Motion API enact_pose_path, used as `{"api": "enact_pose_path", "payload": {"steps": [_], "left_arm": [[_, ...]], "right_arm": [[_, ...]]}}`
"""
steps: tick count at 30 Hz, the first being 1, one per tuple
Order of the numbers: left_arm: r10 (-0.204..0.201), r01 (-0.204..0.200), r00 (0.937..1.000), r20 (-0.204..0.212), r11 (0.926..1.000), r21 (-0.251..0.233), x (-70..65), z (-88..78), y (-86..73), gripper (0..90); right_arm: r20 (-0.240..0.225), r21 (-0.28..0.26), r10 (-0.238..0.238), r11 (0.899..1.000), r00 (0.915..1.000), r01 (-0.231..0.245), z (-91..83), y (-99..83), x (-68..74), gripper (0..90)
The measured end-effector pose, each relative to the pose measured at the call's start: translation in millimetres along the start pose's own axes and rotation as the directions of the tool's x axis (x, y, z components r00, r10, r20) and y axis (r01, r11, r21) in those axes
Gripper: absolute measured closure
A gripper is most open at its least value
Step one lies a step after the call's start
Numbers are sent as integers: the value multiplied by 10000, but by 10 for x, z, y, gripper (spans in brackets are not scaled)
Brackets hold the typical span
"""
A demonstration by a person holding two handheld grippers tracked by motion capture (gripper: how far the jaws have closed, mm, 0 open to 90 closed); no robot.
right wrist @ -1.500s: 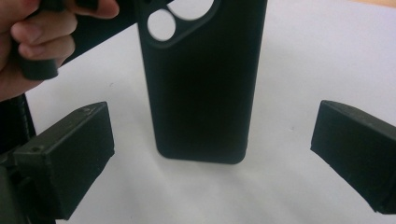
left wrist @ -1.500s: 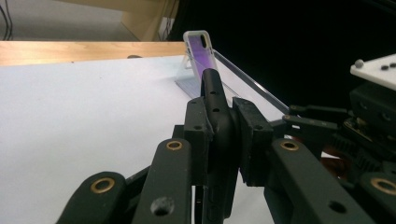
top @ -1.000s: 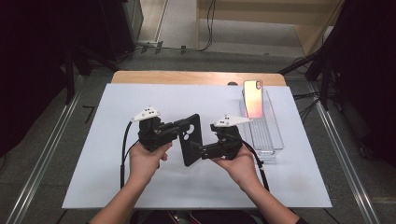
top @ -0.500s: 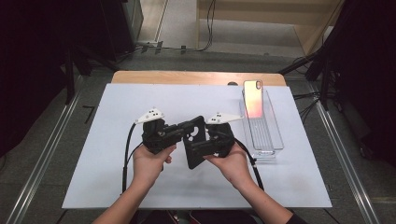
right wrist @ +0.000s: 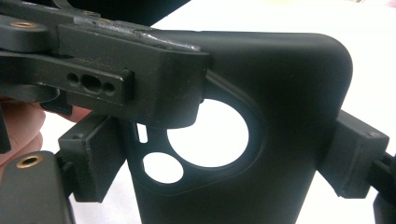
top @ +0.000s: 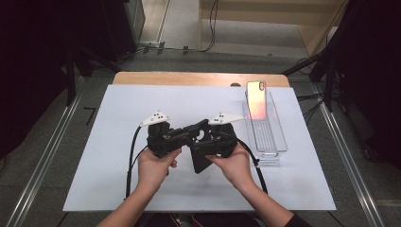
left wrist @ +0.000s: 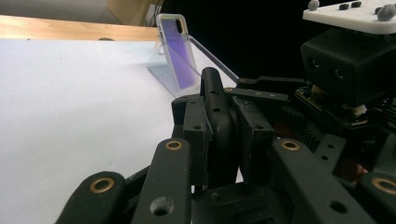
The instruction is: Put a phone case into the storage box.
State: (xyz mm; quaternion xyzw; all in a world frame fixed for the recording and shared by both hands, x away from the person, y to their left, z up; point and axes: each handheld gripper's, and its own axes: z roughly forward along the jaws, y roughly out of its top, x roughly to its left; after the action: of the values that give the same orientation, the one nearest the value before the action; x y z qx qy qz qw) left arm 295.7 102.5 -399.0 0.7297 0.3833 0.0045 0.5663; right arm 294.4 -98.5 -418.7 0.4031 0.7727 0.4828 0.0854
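Both tools clamped on the same black phone case (top: 201, 151), held just above the table (top: 108, 142) between the hands. Left tool (top: 182, 137) gripped the case's thin edge, jaws closed across its thickness. Right tool (top: 208, 142) gripped it across the width near the camera cutout, jaws on either side edge. Case's long axis ran from the tools back toward the person, slightly tilted.

Phone (top: 256, 100) was beyond and to the right of the right tool, well apart, leaning upright in the far end of a clear tray (top: 274, 146). Right hand (top: 231, 163) nearer to it. My guess: case goes to phone.

No readable brands or writing.
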Motion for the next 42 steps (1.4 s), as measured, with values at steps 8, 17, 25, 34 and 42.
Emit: {"api": "enact_pose_path", "payload": {"steps": [8, 17, 25, 34, 42], "left_arm": [[-28, 29, 10000, 71, 10000, -56, -37, -47, 64, 602], [-224, 225, 9996, 167, 9997, -21, -3, -152, 126, 454], [-461, 457, 9989, 84, 9981, 413, 117, -246, 153, 406], [-311, 234, 9981, 535, 9900, 1393, 221, -261, 98, 364], [424, -627, 9943, 974, 9744, 2160, 279, -258, 4, 327]], "right_arm": [[46, -164, 155, 9997, 9999, -154, -38, 12, -23, 127], [256, -41, 173, 9998, 9995, -172, -72, 4, -107, 128], [377, 59, 59, 10000, 9993, -61, -114, -4, -217, 129], [58, 119, -6, 9999, 10000, 5, -177, 1, -281, 128], [-464, 149, -185, 9997, 9988, 192, -275, 34, -318, 128]]}}
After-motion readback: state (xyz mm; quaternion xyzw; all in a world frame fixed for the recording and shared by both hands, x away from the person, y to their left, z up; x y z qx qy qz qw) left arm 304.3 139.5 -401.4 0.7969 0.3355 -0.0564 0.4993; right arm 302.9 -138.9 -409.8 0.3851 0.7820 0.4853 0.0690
